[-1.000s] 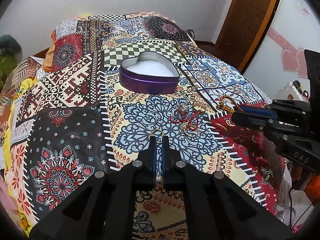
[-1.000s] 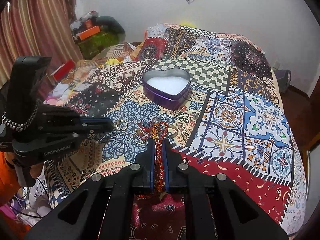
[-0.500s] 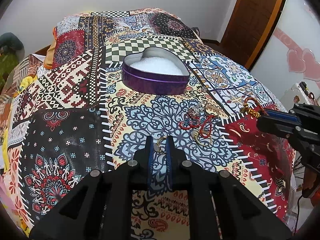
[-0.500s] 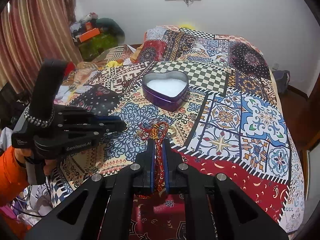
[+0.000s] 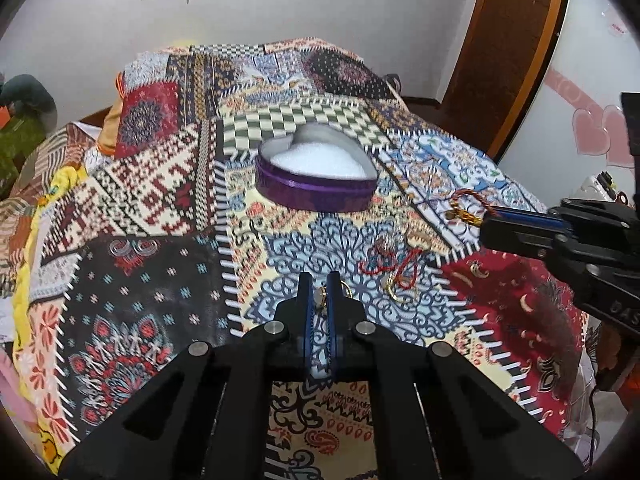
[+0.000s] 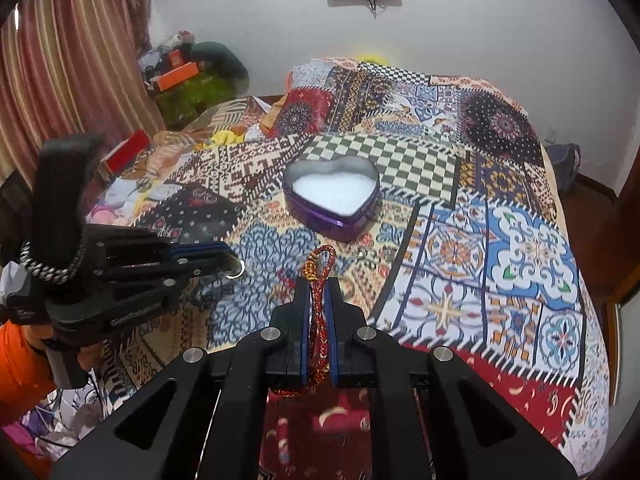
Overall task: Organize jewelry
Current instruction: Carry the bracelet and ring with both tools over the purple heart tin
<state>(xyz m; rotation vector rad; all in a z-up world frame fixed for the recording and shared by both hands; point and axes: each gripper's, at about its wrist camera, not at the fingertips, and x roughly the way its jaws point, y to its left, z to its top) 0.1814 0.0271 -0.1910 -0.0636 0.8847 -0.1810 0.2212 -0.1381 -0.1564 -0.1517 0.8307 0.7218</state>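
Observation:
A purple heart-shaped tin (image 5: pixel 316 178) with white padding sits open on the patterned bedspread; it also shows in the right wrist view (image 6: pixel 332 196). My left gripper (image 5: pixel 319 284) is shut on a small gold ring (image 5: pixel 320 295), held above the bed; the ring also shows in the right wrist view (image 6: pixel 236 269). My right gripper (image 6: pixel 319 284) is shut on a red and gold braided bracelet (image 6: pixel 319 280), also lifted; the bracelet also shows in the left wrist view (image 5: pixel 466 210). A small heap of jewelry (image 5: pixel 394 268) with red beads and gold rings lies on the bedspread between the grippers and the tin.
The patchwork bedspread (image 6: pixel 500 240) covers the whole bed. Pillows (image 5: pixel 148 116) lie at the far end. Clutter and a striped curtain (image 6: pixel 72 60) stand to the left. A wooden door (image 5: pixel 508 48) is at the right.
Both grippers have risen from the bed with their pieces. The left gripper lifted the gold ring off the cloth; the right one carries the bracelet higher and nearer the tin.

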